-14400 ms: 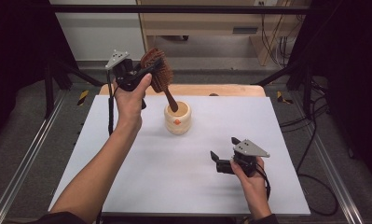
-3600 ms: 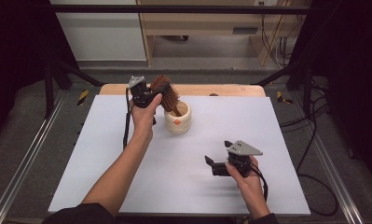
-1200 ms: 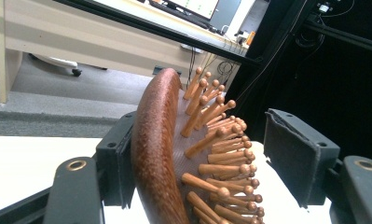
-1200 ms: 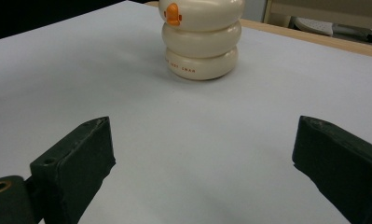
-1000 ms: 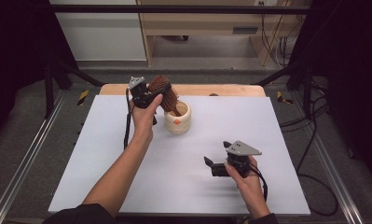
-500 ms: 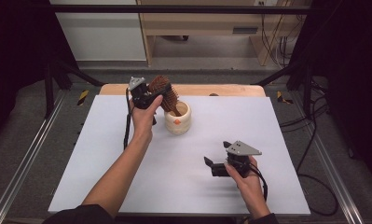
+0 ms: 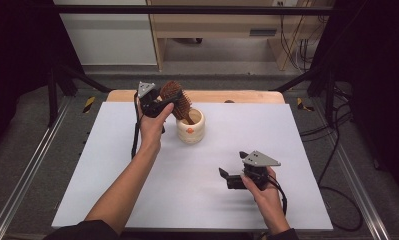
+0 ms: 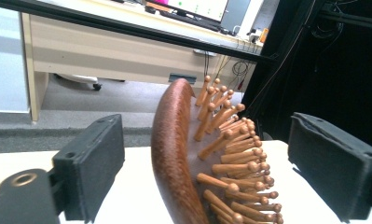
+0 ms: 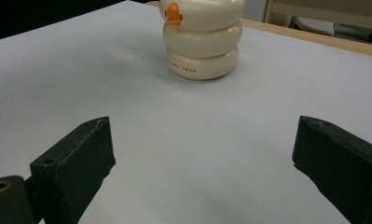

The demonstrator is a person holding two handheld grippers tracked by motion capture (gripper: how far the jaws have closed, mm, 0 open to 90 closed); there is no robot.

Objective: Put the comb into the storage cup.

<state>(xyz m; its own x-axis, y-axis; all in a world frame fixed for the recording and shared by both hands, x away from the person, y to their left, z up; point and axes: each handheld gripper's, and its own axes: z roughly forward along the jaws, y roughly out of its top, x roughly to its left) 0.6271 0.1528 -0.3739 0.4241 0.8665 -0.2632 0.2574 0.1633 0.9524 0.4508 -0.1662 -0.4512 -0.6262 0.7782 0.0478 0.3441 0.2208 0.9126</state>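
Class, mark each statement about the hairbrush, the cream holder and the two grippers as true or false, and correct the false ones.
1. The wooden hairbrush stands with its handle down in the cream holder. True.
2. The left gripper is clamped tight on the hairbrush. False: its jaws have just been opening, and gaps show on both sides of the brush head between them.
3. The right gripper holds the cream holder. False: its jaws are open and empty, low over the white table, with the holder farther off.
4. The cream holder bears an orange mark on its side. True.
5. The hairbrush lies flat on the table. False: it leans upright in the holder.
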